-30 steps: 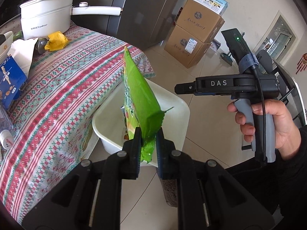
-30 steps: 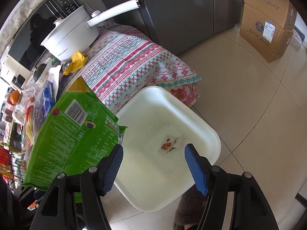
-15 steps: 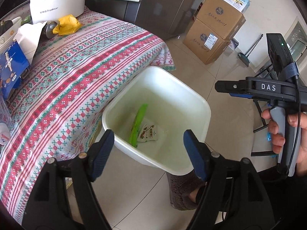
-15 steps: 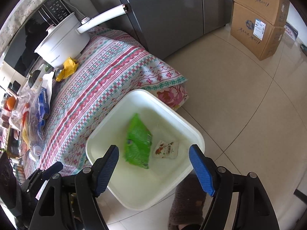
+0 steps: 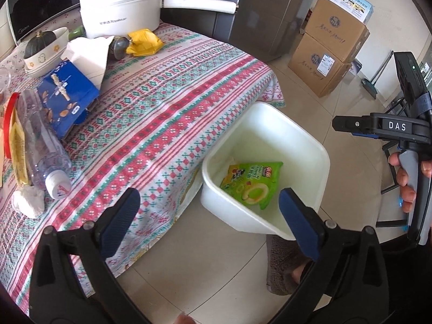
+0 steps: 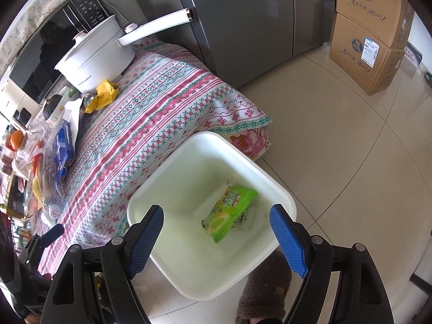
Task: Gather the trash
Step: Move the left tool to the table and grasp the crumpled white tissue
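A white plastic bin [image 5: 321, 159] [image 6: 280, 197] stands on the floor beside the table. A green snack bag [image 5: 252, 183] [image 6: 229, 213] lies inside it, over a small white wrapper [image 6: 249, 217]. My left gripper [image 5: 209, 217] is open and empty, near the table edge and the bin's near rim. My right gripper [image 6: 217, 236] is open and empty above the bin; its body also shows in the left wrist view [image 5: 388, 128]. On the table lie a yellow wrapper [image 5: 144, 41] [image 6: 105, 93], a clear bottle [image 5: 43, 145], a blue snack box [image 5: 64, 94] and a crumpled tissue [image 5: 28, 202].
The table has a patterned cloth [image 5: 162, 102]. A white pot [image 5: 121, 2] with a long handle, a bowl with a squash [image 5: 43, 47] and white paper [image 5: 89, 54] stand at the back. Cardboard boxes [image 5: 332, 46] and a grey fridge [image 6: 243, 21] are beyond. A slippered foot [image 5: 283, 267] is by the bin.
My left gripper opened and let go of the green bag, which fell and now lies flat in the bin. The left gripper has drawn back toward the table. The right gripper stayed open.
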{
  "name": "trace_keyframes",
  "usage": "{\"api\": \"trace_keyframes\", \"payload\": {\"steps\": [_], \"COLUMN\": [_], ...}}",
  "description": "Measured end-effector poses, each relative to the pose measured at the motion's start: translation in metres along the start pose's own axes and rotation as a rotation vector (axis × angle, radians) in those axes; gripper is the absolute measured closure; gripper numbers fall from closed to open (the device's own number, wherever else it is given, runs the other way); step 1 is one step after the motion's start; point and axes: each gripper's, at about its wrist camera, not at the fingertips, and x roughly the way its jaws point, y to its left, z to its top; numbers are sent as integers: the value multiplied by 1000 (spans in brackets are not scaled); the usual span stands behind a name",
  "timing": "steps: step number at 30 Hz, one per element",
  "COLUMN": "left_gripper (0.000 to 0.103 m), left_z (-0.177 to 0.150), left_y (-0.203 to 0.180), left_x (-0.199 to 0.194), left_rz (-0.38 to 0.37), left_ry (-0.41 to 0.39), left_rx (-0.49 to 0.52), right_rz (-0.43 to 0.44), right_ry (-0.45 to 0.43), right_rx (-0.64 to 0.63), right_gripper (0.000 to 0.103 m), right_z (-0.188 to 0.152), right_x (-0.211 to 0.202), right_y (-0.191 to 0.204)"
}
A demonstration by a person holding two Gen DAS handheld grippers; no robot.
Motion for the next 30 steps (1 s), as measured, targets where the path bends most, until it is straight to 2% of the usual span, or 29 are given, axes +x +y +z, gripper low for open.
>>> {"api": "trace_keyframes", "payload": {"steps": [12, 22, 23, 26, 30], "left_gripper": [1, 1, 1, 1, 1], "left_z": [-13, -32, -34, -37, -38], "left_y": [86, 145, 150, 165, 188], "left_x": [-42, -62, -62, -62, -58], "left_rz": [111, 227, 234, 268, 309], "left_ry": [-35, -60, -59, -54, -51], "left_rx": [-137, -216, -218, -220, -223], "right_rz": [49, 77, 76, 56, 23], "right_ry": [4, -2, -2, -21, -43], "right_rx": [-96, -209, -224, -267, -316], "right_gripper": [19, 18, 16, 1, 0], "right_z": [7, 1, 1, -2, -4], "right_x": [10, 25, 27, 31, 36], "right_y": [76, 150, 156, 173, 191]}}
